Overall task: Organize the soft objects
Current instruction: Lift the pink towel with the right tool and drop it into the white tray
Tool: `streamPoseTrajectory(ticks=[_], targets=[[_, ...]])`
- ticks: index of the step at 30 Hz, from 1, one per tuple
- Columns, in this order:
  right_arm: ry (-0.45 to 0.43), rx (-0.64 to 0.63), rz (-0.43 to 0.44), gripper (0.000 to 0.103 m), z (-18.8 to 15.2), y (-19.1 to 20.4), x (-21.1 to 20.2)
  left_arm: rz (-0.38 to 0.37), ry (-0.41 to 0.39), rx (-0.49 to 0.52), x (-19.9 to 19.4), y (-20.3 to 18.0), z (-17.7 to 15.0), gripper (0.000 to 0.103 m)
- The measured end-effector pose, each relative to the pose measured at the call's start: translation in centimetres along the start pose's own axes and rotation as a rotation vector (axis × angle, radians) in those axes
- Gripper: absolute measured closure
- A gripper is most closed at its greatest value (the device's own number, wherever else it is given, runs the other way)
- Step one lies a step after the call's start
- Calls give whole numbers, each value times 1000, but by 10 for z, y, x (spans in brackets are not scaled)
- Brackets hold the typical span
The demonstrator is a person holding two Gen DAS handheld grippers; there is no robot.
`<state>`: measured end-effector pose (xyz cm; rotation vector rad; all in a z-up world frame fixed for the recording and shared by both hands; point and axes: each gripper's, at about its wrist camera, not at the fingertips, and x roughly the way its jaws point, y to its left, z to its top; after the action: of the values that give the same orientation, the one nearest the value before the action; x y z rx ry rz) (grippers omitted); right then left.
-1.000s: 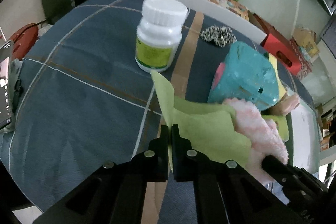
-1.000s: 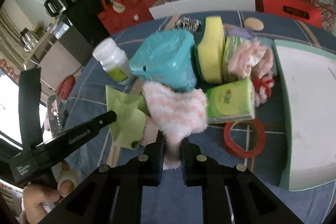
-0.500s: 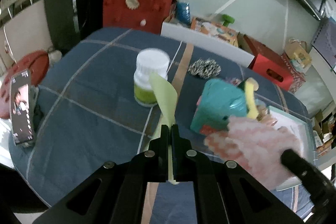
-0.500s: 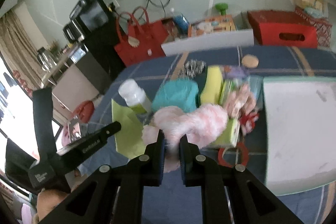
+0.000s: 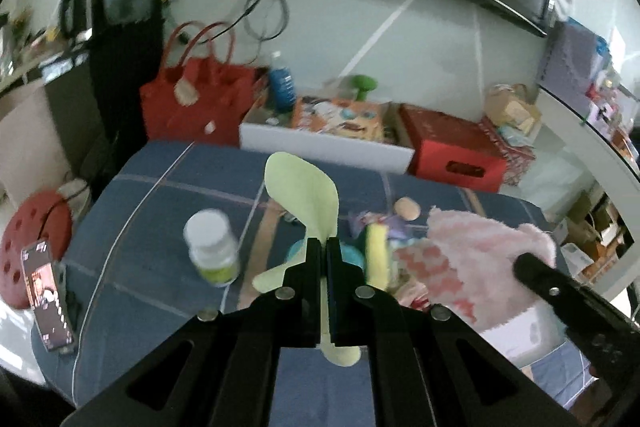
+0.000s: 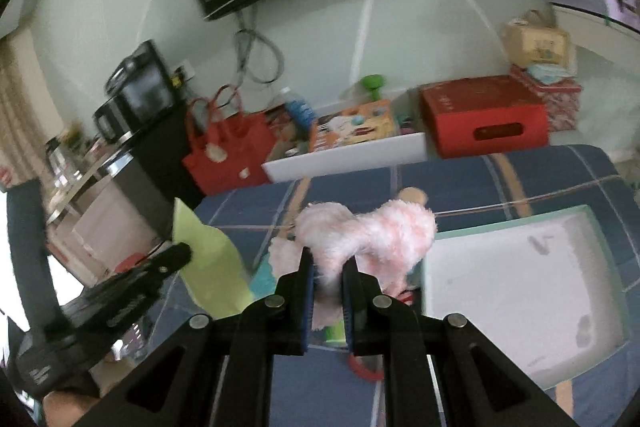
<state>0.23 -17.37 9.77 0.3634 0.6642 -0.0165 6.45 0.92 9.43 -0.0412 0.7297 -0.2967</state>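
Observation:
My left gripper (image 5: 323, 243) is shut on a thin light-green cloth (image 5: 304, 187), which hangs in the air above the blue checked table (image 5: 160, 203). To its right, the right gripper (image 6: 327, 259) is shut on a fluffy pink-and-white cloth (image 6: 372, 231), also lifted clear of the table. The right wrist view shows the green cloth (image 6: 208, 259) at the left, pinched in the left gripper (image 6: 182, 253). In the left wrist view the pink cloth (image 5: 480, 251) hangs at the right. Both grippers point downward at the table.
A white tray with a teal rim (image 6: 512, 221) lies at the right. A white bottle (image 5: 212, 247), a yellow sponge (image 5: 376, 251) and other packs lie below the cloths. A phone (image 5: 48, 303) rests at the left edge, a red ring (image 6: 360, 367) near the front.
Both grippers have risen from the table, each keeping its cloth. The green and pink cloths came up off the pile, and the table objects now look smaller and farther below.

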Motion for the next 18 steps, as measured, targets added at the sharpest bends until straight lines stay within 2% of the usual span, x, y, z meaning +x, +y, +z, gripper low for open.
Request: streamPoseTrajectory(ticks=[6, 11, 18], targets=[[-17, 95, -122, 90, 5, -49, -1, -54, -13, 110, 9, -54, 11, 101], [-11, 200, -232, 90, 1, -104, -3, -140, 41, 192, 27, -106, 8, 101], [-8, 332, -388, 90, -15, -180, -19, -206, 82, 312, 49, -171, -3, 101]])
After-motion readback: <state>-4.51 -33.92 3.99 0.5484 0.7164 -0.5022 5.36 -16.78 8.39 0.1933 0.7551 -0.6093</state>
